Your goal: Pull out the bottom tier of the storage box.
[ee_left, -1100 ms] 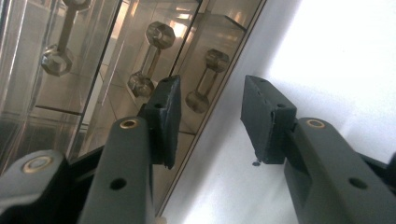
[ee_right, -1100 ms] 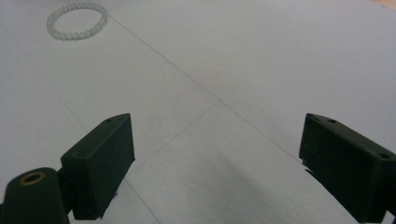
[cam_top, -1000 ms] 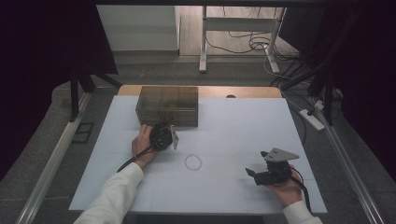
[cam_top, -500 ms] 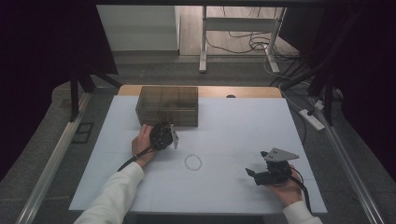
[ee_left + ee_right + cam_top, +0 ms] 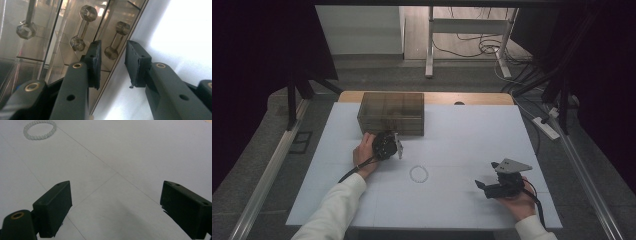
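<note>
Here the left gripper (image 5: 398, 148) sits at the front of the smoky clear box (image 5: 391, 112) with drawers, its jaws narrowed to a modest gap and just lately closing, one jaw either side of a drawer knob (image 5: 115, 40) without yet pressing on it. To do this well, I judge the jaws should centre on the knob's stem, pinch it squarely, then pull straight back along the table (image 5: 462, 200) so the box does not slide. The right gripper (image 5: 484, 185) rests low over the table near the front right, jaws wide and empty, with the bead bracelet (image 5: 418, 174) lying well ahead of it between the two hands. What the drawers contain is hard to make out through the tinted walls, and reflections double the knobs.
</note>
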The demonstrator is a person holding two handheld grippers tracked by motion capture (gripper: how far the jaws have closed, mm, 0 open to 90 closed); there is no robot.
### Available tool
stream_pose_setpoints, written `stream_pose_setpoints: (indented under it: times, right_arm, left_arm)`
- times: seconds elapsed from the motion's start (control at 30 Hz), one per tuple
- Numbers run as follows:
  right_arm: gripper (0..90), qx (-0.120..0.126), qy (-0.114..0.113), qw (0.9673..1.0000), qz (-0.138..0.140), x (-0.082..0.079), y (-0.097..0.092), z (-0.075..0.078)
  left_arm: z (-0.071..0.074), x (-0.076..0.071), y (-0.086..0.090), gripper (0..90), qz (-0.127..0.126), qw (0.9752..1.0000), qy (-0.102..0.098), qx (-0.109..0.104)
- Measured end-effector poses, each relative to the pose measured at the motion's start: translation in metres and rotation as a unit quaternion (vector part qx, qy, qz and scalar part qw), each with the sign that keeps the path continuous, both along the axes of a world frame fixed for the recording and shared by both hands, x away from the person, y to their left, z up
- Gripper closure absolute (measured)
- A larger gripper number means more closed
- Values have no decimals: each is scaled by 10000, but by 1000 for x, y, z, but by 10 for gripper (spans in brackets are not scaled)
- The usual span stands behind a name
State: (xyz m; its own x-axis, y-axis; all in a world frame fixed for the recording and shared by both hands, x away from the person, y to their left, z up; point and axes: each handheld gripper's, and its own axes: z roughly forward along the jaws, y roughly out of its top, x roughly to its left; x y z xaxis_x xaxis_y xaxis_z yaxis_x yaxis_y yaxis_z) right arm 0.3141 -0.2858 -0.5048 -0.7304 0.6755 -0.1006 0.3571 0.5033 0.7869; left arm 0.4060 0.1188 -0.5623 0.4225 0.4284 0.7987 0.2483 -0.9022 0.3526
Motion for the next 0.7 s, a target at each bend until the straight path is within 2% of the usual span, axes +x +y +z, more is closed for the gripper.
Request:
stream_pose_setpoints:
  times: [0.3, 0.7]
  right_arm:
    - [104, -3, 0, 10000, -1, 0, 0, 0]
    - [104, -22, -3, 10000, 9, 0, 0, 0]
  left_arm:
    - [-1, 0, -2, 701, -32, 9999, -91, 56]
    - [-4, 0, -2, 746, 22, 9995, -187, 257]
